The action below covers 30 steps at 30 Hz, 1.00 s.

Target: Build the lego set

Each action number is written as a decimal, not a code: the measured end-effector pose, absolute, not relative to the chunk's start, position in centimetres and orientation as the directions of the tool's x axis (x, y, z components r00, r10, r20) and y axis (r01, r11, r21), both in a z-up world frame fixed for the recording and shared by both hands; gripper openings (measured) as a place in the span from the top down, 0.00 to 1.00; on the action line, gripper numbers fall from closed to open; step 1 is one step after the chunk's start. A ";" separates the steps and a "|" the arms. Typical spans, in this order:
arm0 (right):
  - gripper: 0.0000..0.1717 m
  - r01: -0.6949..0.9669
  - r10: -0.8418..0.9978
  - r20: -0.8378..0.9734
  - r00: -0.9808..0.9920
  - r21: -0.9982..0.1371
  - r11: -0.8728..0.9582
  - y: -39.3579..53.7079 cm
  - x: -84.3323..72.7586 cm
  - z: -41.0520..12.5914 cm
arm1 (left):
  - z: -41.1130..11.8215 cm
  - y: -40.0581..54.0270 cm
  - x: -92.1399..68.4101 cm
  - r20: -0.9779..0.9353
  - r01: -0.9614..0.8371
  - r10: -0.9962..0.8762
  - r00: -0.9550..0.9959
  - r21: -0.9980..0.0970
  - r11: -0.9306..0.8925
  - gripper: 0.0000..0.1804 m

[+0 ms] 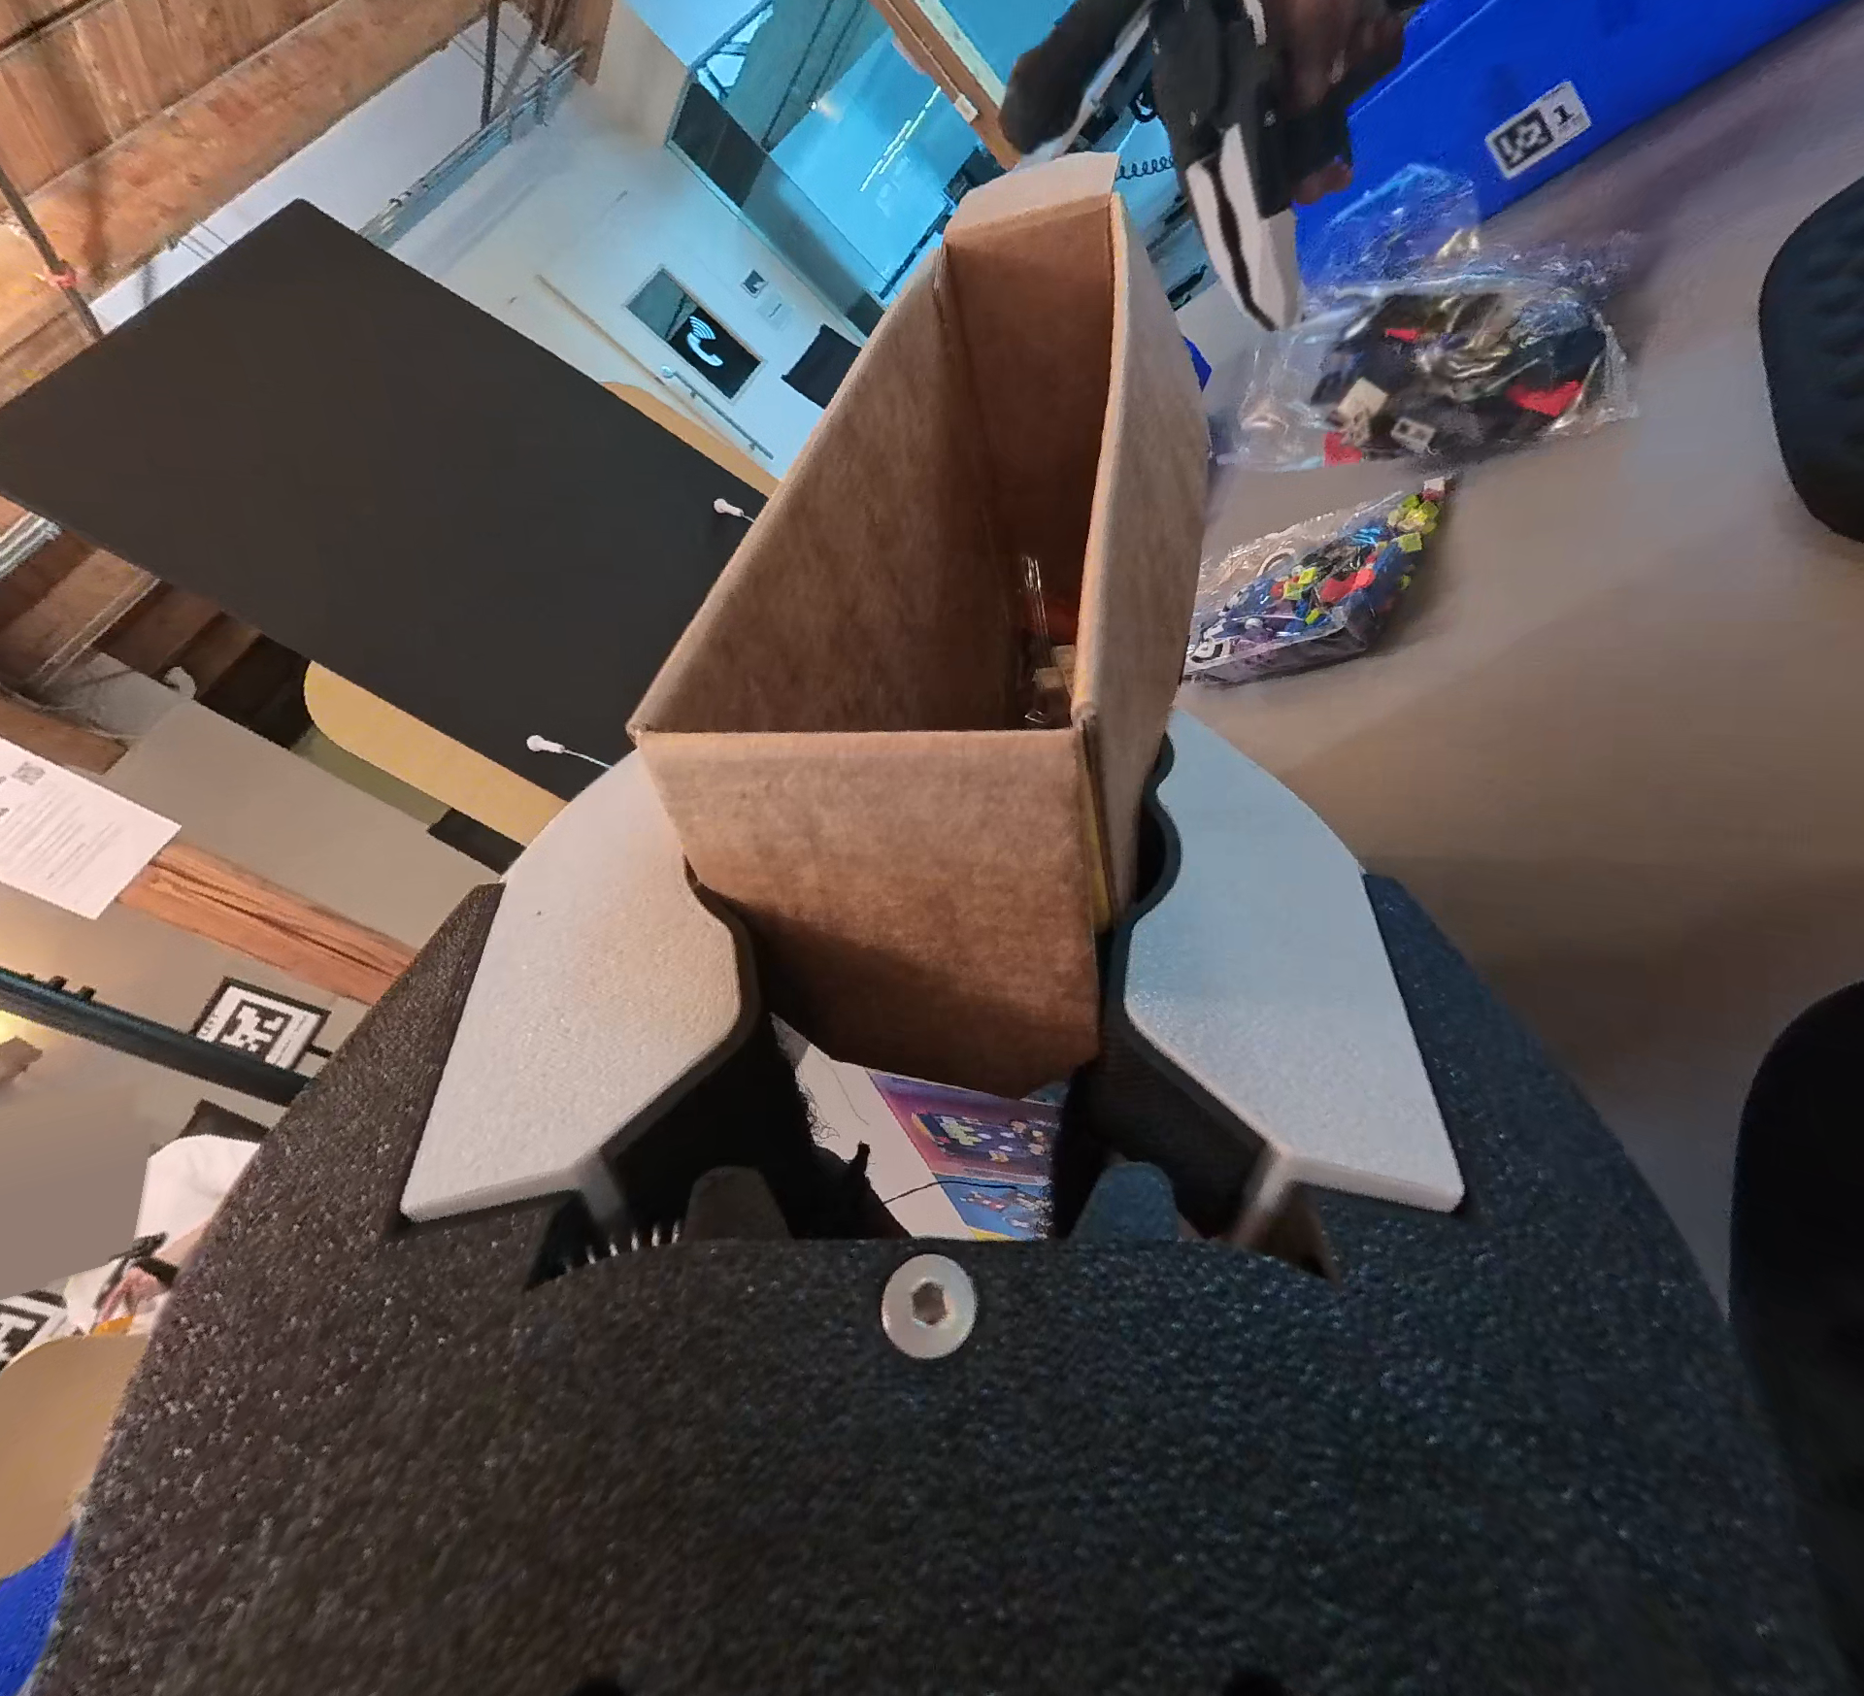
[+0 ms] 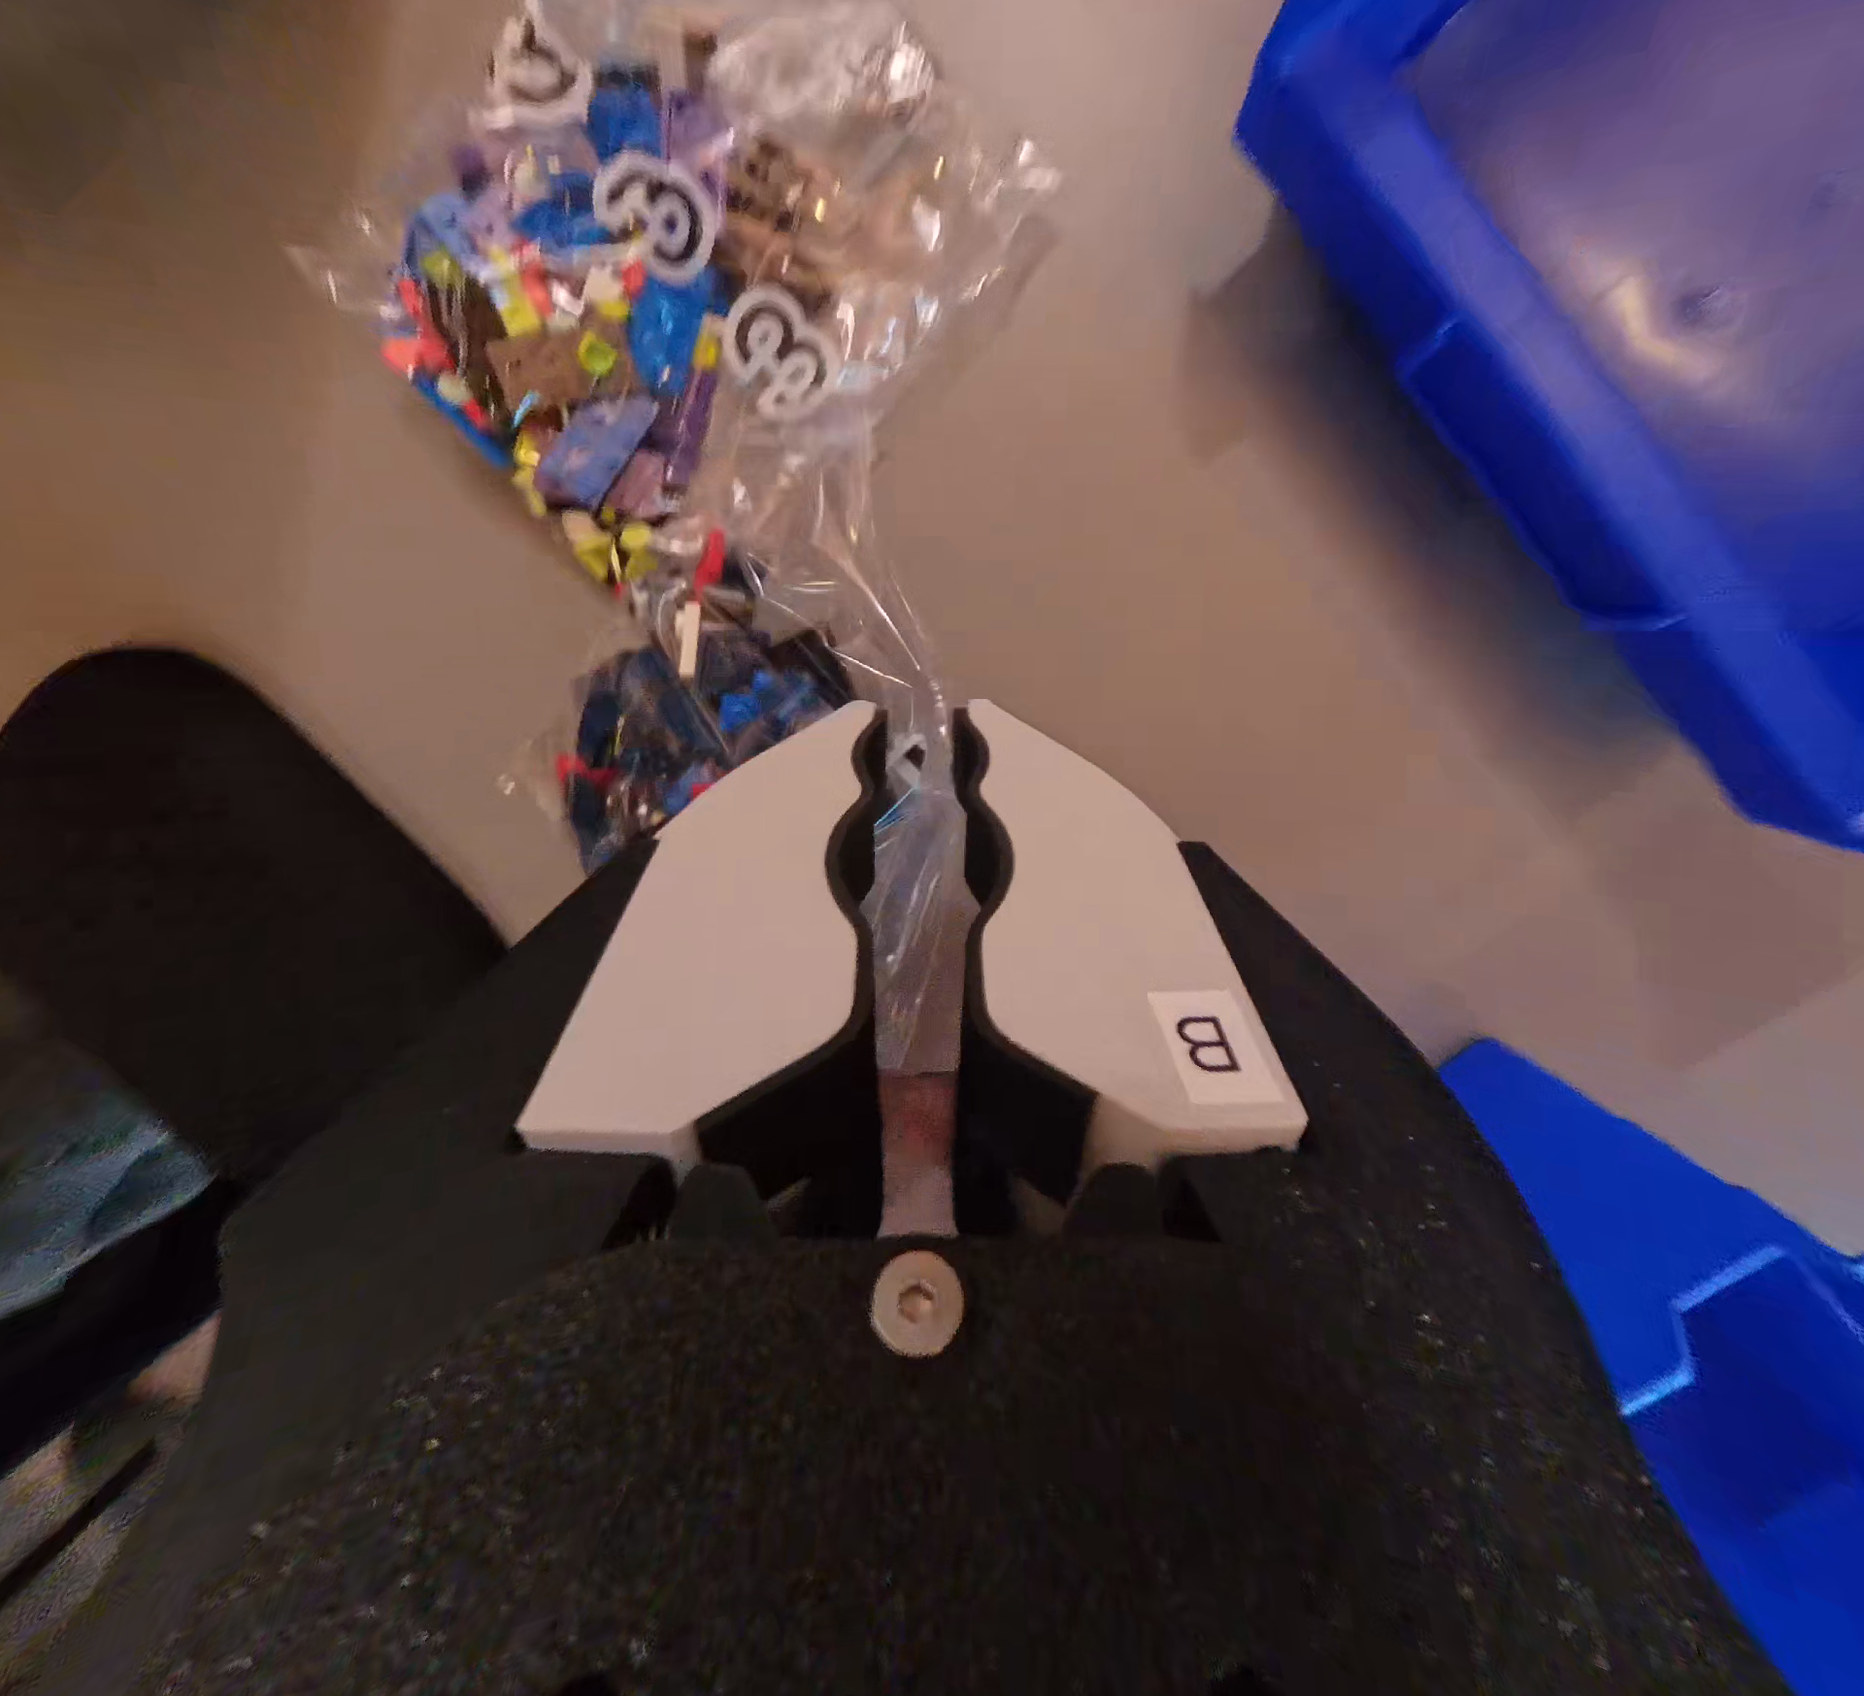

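The left gripper clamps the open cardboard box across its width, while the right gripper, jaws narrowly apart, has the clear bag of bricks by its twisted neck above the table; the hold looks slack, so firmer closure seems advisable.

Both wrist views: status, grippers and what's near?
Left gripper clamps open cardboard box. Right gripper, fingers nearly shut, plastic bag neck between. Blue bin beside.
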State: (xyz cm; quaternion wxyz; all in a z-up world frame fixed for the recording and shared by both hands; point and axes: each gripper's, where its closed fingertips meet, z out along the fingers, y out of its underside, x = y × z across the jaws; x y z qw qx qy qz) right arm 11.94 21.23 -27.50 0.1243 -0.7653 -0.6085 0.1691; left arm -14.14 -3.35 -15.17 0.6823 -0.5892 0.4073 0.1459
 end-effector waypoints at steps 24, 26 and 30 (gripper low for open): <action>0.77 0.317 0.724 0.661 -0.199 -0.656 0.685 -2.5 -1.3 -13.8 | -16.3 -3.1 -10.5 -0.840 -0.798 -0.208 0.502 -0.542 0.264 0.58; 0.80 0.354 0.586 0.783 -0.210 -0.498 0.792 -2.6 -3.0 -14.6 | -16.3 -2.9 -10.0 -0.852 -0.812 -0.220 0.475 -0.520 0.264 0.58; 0.91 0.434 0.377 0.857 -0.351 -0.208 0.877 -2.5 -5.0 -17.6 | -16.2 -2.4 -9.3 -0.875 -0.844 -0.237 0.423 -0.475 0.249 0.58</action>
